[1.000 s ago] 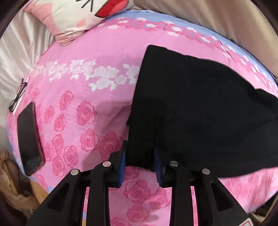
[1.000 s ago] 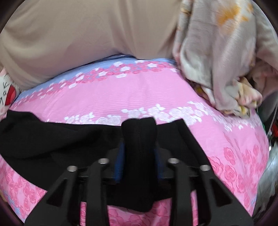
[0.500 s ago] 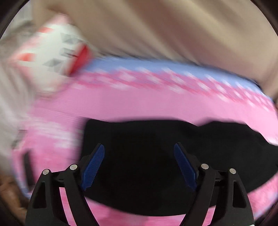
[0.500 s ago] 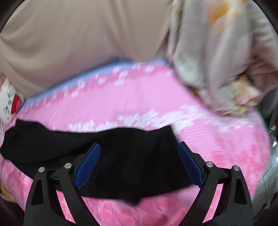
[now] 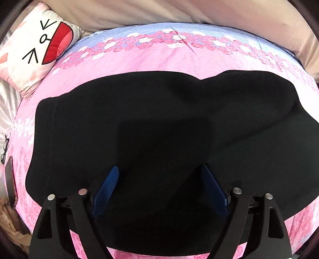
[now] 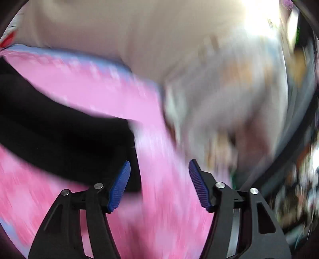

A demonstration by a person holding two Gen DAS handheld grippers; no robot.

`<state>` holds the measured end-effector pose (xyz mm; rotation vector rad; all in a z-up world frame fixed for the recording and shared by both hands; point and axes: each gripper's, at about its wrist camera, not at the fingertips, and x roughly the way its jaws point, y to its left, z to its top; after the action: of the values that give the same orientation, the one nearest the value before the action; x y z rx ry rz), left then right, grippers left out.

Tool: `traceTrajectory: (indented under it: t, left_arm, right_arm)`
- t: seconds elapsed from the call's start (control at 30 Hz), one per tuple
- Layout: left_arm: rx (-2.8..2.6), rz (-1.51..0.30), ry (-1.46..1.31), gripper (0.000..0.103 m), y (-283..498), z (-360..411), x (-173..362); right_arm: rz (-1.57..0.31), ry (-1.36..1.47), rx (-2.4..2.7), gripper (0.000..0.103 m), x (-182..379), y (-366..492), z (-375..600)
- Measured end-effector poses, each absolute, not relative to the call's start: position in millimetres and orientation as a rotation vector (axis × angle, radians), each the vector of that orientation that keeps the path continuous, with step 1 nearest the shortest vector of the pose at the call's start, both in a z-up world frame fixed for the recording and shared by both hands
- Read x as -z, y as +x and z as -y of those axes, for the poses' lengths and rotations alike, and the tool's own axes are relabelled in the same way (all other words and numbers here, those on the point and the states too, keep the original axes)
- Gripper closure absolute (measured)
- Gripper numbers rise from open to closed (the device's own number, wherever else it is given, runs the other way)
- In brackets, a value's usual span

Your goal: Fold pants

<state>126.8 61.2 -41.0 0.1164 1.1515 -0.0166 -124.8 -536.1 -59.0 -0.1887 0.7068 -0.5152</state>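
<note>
Black pants (image 5: 159, 127) lie folded across a pink rose-print bed sheet (image 5: 127, 59), filling most of the left wrist view. My left gripper (image 5: 159, 171) hovers over their near middle, its jaws wide and still opening, blue pads (image 5: 107, 187) clear of the cloth. In the blurred right wrist view the pants' end (image 6: 65, 139) lies at the left. My right gripper (image 6: 159, 165) is open and opening, with only pink sheet (image 6: 159, 199) between its fingers; its left pad (image 6: 120, 185) sits beside the pants' edge.
A white cartoon-face pillow (image 5: 33, 47) rests at the far left corner. Eyeglasses (image 5: 5, 148) and a dark phone (image 5: 10, 185) lie at the sheet's left edge. A beige backrest (image 5: 199, 12) runs along the far side. A pale heap of cloth (image 6: 219, 99) sits right of the pants.
Both grippers let go of the pants and opened. The left one swung from the pants' corner to over their middle. The right one swung right, off the pants' end.
</note>
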Motion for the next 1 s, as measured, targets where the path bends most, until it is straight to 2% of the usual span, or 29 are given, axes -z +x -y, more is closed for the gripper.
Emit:
traceTrajectory:
  t: [0.1,0.2,0.37,0.43,0.47,0.5,0.53,0.57,0.7,0.77,0.83,0.87,0.9,1.0]
  left_arm:
    - [0.01,-1.173,0.123,0.019,134,-60,41]
    - [0.001,-1.172,0.137,0.018,138,-56,41]
    - [-0.007,-1.159,0.102,0.018,130,-58,40]
    - [-0.003,-1.157,0.092,0.018,125,-61,38]
    - [-0.004,-1.154,0.092,0.018,123,-63,37]
    - [-0.007,-1.15,0.089,0.018,121,-66,35]
    - [-0.009,-1.145,0.077,0.018,120,-71,32]
    - [-0.013,-1.141,0.064,0.018,119,-76,29]
    - [-0.063,-1.126,0.04,0.018,119,-98,18]
    - [-0.085,-1.137,0.046,0.018,121,-107,24]
    - [-0.111,-1.166,0.054,0.017,124,-114,37]
    - [-0.106,-1.172,0.038,0.015,125,-117,43]
    - [-0.108,-1.16,0.023,0.011,124,-119,44]
    - [-0.084,-1.158,0.0,0.011,124,-125,40]
  right_arm:
    - [-0.607,0.167,0.452,0.042,41,-154,555]
    - [-0.605,0.409,0.345,0.039,30,-134,565]
    - [-0.729,0.361,0.279,0.039,45,-63,551]
    - [-0.825,0.334,0.266,0.044,65,-36,542]
    - [-0.87,0.309,0.28,0.053,74,-28,537]
    - [-0.88,0.267,0.308,0.057,79,-24,532]
    - [-0.872,0.238,0.303,0.068,78,-21,527]
    - [-0.863,0.232,0.284,0.091,67,-22,519]
    - [-0.713,0.19,0.324,0.091,12,-55,510]
    - [-0.756,0.197,0.385,0.09,27,-62,529]
    - [-0.905,0.238,0.422,0.089,76,-60,548]
    - [-0.863,0.259,0.418,0.085,84,-67,551]
    - [-0.831,0.296,0.426,0.076,81,-73,550]
    - [-0.759,0.243,0.545,0.069,54,-81,537]
